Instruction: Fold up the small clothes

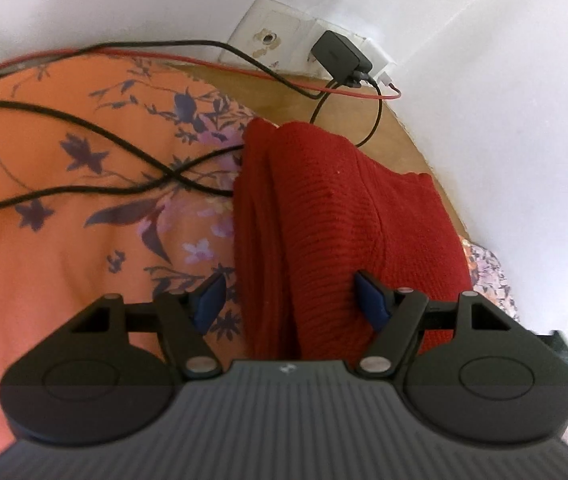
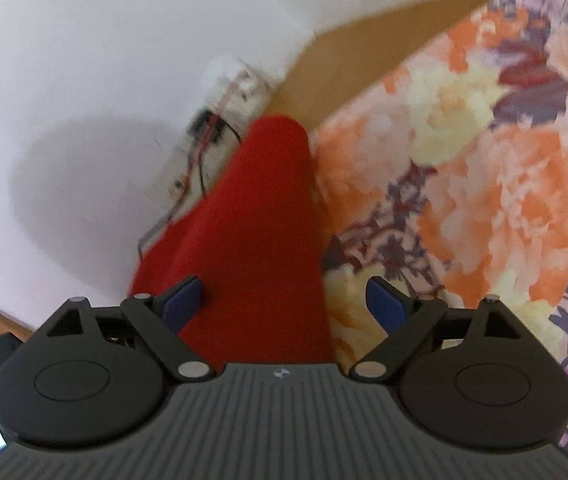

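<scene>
The red knit garment [image 1: 324, 216] lies bunched in folds on an orange floral bedsheet [image 1: 64, 200], at its far right corner near the white wall [image 1: 504, 80]. The left claw [image 1: 290, 300] is released, its 2 blue pads spread either side of the garment's near end. The right claw [image 2: 284, 300] is likewise spread wide, the red cloth running between its pads; the left pad [image 2: 182, 304] overlaps it. Black and red cables [image 1: 124, 160] trail across the sheet to a charger [image 1: 342, 54] in the wall socket.

Bed surface: orange floral sheet [image 1: 44, 240]. Lying directly on it: red knit garment [image 1: 324, 216], black cables [image 1: 84, 128].
</scene>
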`<state>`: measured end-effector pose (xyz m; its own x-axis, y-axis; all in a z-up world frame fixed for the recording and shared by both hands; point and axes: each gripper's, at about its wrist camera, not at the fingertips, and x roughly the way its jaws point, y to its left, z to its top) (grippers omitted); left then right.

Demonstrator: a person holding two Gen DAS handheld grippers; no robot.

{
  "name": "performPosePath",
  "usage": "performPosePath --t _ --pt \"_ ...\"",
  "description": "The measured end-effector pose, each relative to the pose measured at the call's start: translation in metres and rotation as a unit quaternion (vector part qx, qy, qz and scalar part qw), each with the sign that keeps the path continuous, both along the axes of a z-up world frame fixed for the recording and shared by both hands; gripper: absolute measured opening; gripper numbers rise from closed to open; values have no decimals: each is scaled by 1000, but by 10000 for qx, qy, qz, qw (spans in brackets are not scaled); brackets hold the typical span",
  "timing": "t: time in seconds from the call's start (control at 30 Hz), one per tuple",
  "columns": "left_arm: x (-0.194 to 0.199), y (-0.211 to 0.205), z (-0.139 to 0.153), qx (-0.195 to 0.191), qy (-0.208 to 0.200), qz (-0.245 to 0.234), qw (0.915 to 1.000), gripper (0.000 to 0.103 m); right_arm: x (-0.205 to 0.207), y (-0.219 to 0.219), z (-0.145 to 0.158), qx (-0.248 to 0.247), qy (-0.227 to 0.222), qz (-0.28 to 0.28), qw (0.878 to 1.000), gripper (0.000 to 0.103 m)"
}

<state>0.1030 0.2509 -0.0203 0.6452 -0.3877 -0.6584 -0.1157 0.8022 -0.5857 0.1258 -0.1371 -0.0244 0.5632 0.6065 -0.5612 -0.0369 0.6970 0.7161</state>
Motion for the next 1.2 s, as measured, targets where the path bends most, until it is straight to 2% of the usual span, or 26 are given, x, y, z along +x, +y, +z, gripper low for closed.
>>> performPosePath --t 0.33,0.5,0.57,0.63,0.7,0.77,0.93,1.2 --pt "2 5 -8 -342 12 -24 9994 73 24 0 -28 885 385 427 9944 93" --pt "3 6 -15 -777 -45 -181 9968 72 30 8 -29 947 301 595 9933 92" --pt "3 2 -16 -796 -93 -240 9965 72 32 14 -28 941 264 624 9933 88" --pt "3 -1 -15 -790 -148 -332 9962 69 33 18 -28 895 240 587 9940 85" --pt "3 -3 -14 -782 -212 -390 9959 60 31 17 -26 898 246 515 9943 80" --pt "3 -4 -13 -756 -240 -405 9960 55 28 16 -22 881 209 467 9948 73" --pt "0 -3 -6 -711 -322 -374 9962 47 18 18 -4 918 64 263 9954 67" --pt "-26 1 19 -867 -578 -279 9942 43 -6 23 46 1032 -335 356 9935 65"
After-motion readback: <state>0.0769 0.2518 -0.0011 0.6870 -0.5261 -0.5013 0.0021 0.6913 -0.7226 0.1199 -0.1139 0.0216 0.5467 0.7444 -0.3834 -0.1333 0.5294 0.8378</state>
